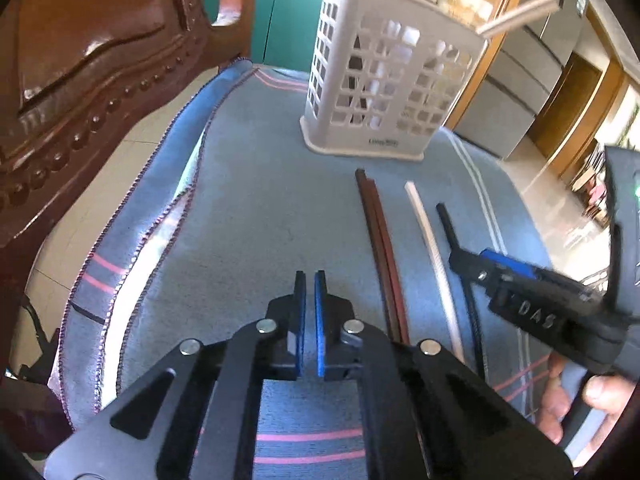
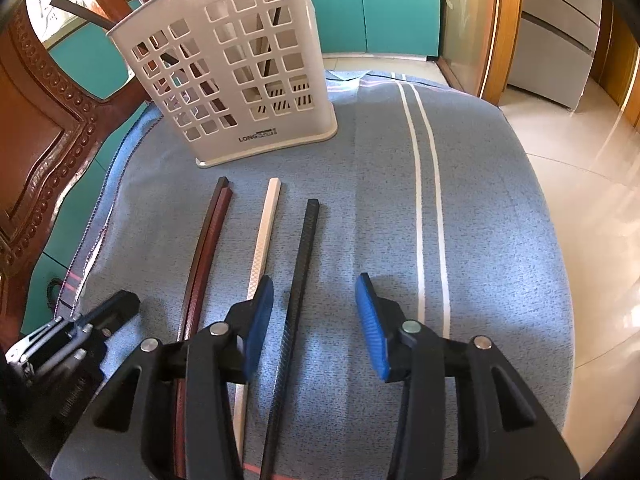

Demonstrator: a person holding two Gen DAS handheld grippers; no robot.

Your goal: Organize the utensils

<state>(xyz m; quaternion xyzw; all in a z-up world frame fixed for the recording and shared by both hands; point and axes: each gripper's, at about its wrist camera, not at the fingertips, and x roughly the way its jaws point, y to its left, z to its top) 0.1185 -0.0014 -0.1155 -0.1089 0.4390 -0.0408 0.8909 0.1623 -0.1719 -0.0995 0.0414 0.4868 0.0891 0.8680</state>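
Note:
A white slotted utensil holder [image 2: 236, 68] stands at the back of the blue cloth, with a few chopsticks sticking out; it also shows in the left wrist view [image 1: 380, 80]. On the cloth lie a pair of dark red chopsticks [image 2: 204, 256], a white chopstick [image 2: 264, 232] and a black chopstick [image 2: 298, 280]. My right gripper [image 2: 316, 308] is open, its jaws on either side of the black chopstick, just above it. My left gripper [image 1: 310, 292] is shut and empty, left of the red chopsticks [image 1: 382, 248].
A carved brown wooden chair back [image 1: 80, 80] rises at the left. The blue striped cloth [image 2: 460, 220] covers a rounded seat, with tiled floor [image 2: 580, 160] beyond its right edge. Teal cabinets [image 2: 380, 4] stand behind.

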